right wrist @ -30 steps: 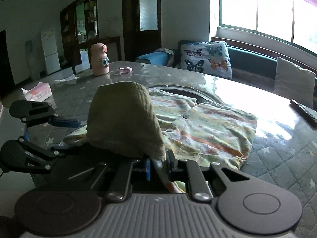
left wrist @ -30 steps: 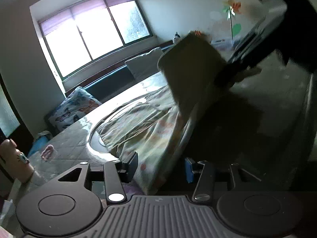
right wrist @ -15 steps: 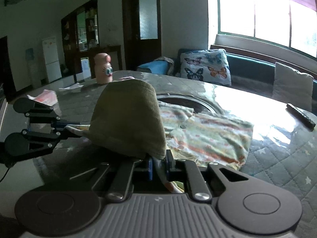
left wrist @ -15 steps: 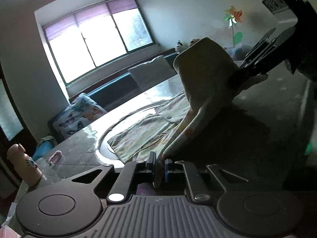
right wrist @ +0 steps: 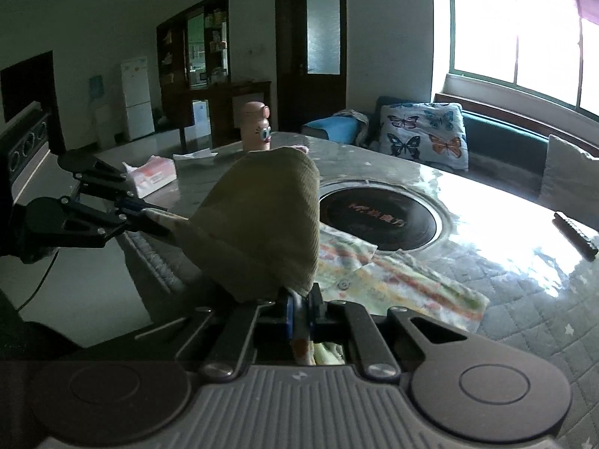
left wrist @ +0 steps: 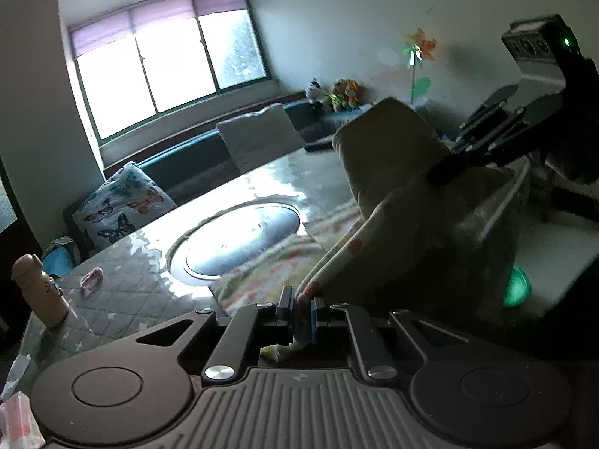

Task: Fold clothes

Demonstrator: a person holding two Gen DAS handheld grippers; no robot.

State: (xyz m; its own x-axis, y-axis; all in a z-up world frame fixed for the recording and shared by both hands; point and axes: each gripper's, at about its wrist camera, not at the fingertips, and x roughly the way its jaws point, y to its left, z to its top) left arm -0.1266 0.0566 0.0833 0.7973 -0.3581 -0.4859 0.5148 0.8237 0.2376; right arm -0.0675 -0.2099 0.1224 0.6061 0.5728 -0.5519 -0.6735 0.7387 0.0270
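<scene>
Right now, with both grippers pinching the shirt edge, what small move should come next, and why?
Probably carry the lifted edge forward over the rest of the shirt still lying flat on the table. Both the left gripper and the right gripper are shut on the cloth, and it already arches up between them.

The olive cloth (right wrist: 262, 224) hides the table's (right wrist: 505, 262) near-left part and most of the bottle (right wrist: 255, 125) at 12 o'clock. The remote (right wrist: 576, 234) is cut off at 3 o'clock. In the left view, toys (left wrist: 338, 93) at 1 o'clock are blurred.
</scene>
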